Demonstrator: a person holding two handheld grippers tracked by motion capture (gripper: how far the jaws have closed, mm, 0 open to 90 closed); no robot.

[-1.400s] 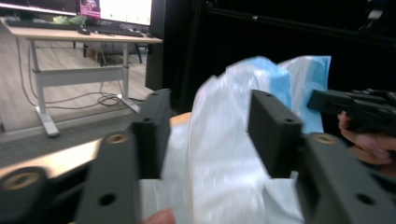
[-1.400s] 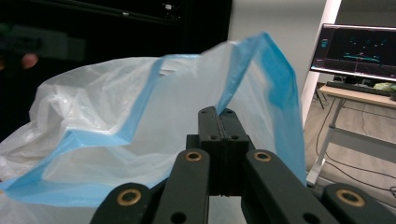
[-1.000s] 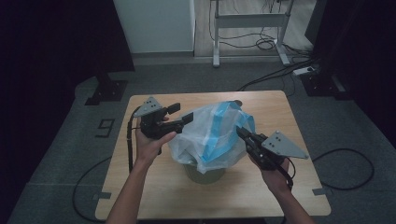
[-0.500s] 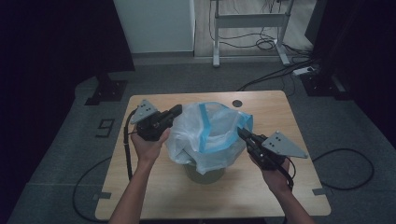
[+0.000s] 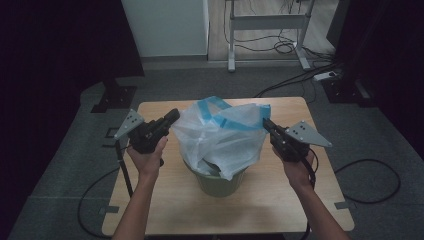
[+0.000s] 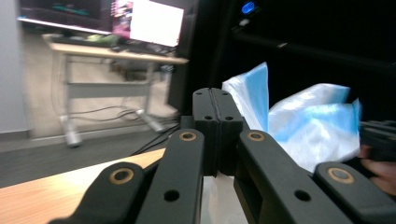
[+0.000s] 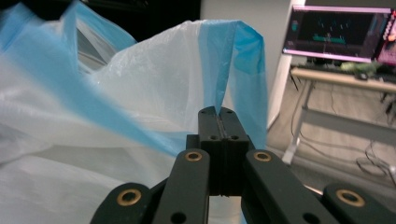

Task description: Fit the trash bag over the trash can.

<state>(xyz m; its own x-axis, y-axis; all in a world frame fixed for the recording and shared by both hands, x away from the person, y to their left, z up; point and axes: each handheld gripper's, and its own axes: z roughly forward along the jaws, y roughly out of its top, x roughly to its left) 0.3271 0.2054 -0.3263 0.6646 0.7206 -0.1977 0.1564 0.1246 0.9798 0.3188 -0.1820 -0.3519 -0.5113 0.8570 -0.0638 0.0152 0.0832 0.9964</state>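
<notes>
The support is a light wooden table [image 5: 150, 210] with rounded corners, standing on grey floor [image 5: 60, 165]. A green bin [image 5: 217, 182] stands directly on its middle, slightly toward the near edge. A white bag with blue trim [image 5: 220, 135] covers the bin's top.

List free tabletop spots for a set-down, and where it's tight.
Bare wood: the near strip of the table between the forearms, below the green bin; both far corners, beside the plastic bag. Crowded: the middle, where the left gripper and right gripper flank the bag.
</notes>
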